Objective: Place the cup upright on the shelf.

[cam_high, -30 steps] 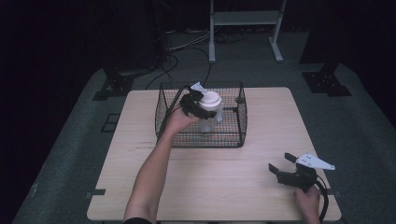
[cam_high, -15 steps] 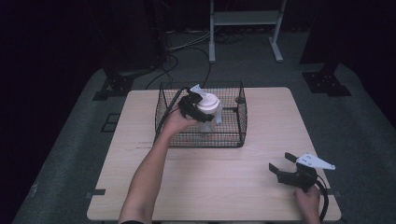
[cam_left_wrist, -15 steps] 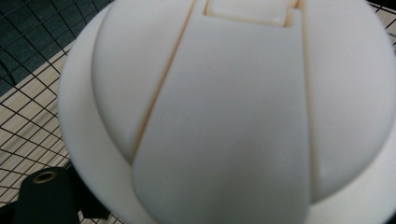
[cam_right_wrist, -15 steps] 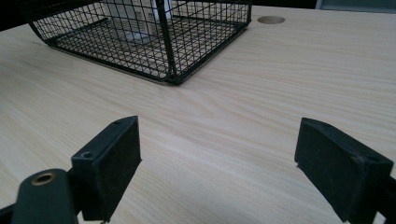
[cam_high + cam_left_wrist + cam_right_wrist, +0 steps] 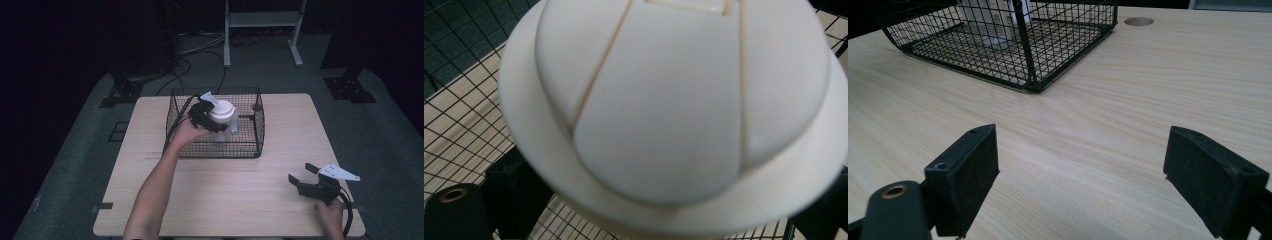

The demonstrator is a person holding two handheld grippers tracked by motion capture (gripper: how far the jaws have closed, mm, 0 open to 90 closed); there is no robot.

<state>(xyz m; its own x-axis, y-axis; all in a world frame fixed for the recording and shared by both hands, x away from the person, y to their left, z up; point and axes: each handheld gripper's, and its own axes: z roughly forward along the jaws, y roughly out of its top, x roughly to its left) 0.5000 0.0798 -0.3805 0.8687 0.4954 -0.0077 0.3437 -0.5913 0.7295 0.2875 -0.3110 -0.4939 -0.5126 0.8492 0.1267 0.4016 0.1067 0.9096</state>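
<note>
- Dark room, grey carpeted floor, white metal stand legs (image 5: pixel 261 30) at the back, black cables on the floor behind the table.
- Table (image 5: pixel 280 210) was a pale wood-grain rectangle, smooth, with a round cable hole (image 5: pixel 1139 21) near the far edge in the right gripper view.
- Black wire-mesh basket (image 5: pixel 250 145) sat on the far middle of the table; square grid, open top, boxy shape with rounded corners.
- White lidded cup (image 5: pixel 222 111) stood upright inside the basket, clear-looking body below, domed matte plastic lid on top.
- Lid (image 5: pixel 684 100) in the left gripper view: round, smooth, off-white, wide flat rim, raised centre with thin seam lines and a fold-back tab.
- Left gripper (image 5: pixel 207 116) was at the cup inside the basket, over the near-left part, hand wrapped round its black body.
- Its jaws had just been opening; black pads sat either side of the lid rim, and I could not tell if they pressed on it.
- Right gripper (image 5: pixel 305 176) rested low at the near right corner of the table, well apart from the basket.
- Its jaws stood wide apart, flat black rectangular pads (image 5: pixel 968 175) with a rough rubbery face, bare wood between them.
</note>
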